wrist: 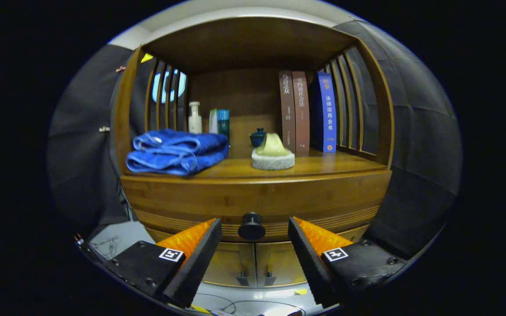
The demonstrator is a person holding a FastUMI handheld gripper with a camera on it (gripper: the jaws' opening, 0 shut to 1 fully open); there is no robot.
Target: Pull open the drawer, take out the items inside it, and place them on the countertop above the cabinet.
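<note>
Since my gripper (pixel 253 245) stands wide with the knob (pixel 251 226) of the closed drawer (pixel 253 199) between its fingers at lower centre of the frame, I would close squarely on the knob and pull straight.

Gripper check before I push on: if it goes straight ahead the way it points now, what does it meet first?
Most likely the drawer knob. It sits between the open fingers of the gripper, just ahead of them, on the closed drawer front. Depth is hard to judge.

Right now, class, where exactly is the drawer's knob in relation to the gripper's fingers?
In the gripper view, the dark round knob sits on the closed drawer front, centred just ahead of the open gripper, below the countertop.
</note>
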